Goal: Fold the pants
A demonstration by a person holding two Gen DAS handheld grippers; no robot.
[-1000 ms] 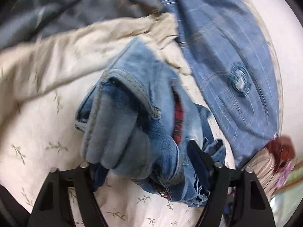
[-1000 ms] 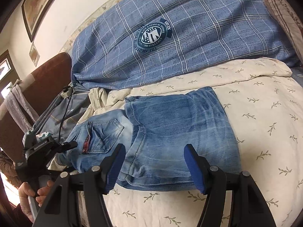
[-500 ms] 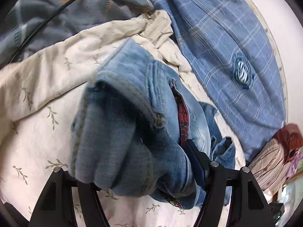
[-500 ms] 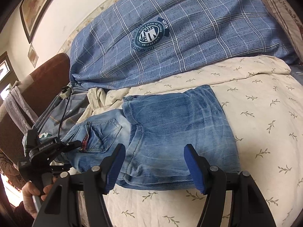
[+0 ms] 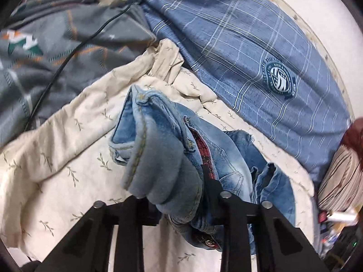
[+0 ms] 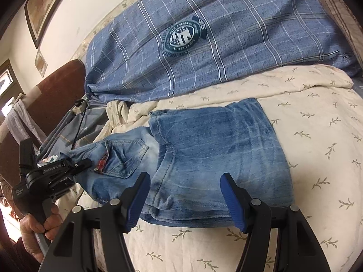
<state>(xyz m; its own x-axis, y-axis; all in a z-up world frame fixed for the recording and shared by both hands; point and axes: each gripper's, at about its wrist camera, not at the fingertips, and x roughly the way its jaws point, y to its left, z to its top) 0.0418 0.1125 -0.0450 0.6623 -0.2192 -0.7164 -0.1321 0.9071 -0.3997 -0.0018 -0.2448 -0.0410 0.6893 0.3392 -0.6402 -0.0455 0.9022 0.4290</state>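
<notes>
— Since the legs already lie doubled over the seat, how much folding would you say is left?

— One fold, I judge. The jeans (image 6: 217, 158) lie on the cream leaf-print sheet (image 6: 317, 136) as a flat rectangle, legs stacked on top, with the waistband end (image 6: 113, 156) sticking out past the stack toward my left. My left gripper (image 5: 179, 195) is clamped on that waistband end, the denim bunched thick between its fingers and raised off the sheet. What remains, I think, is to carry that end over the stack and lay it flat.

— And your other one?

— My right gripper (image 6: 183, 201) hangs just in front of the jeans' near edge, blue pads (image 6: 231, 201) apart, holding nothing.

— What is around the jeans?

— It is a bed. Behind the jeans, touching the rumpled far edge of the sheet, lies a blue plaid quilt (image 6: 226, 45) with a round dark crest (image 6: 183, 36). To the left of the jeans, a grey patterned blanket (image 5: 56, 52) with a black cable (image 5: 68, 56) running over it. Beyond that a brown headboard (image 6: 56, 83). Behind the quilt, a pale wall with a framed picture (image 6: 45, 6). To the right of the quilt, a striped pillow (image 6: 340, 15) shows at the edge.
</notes>
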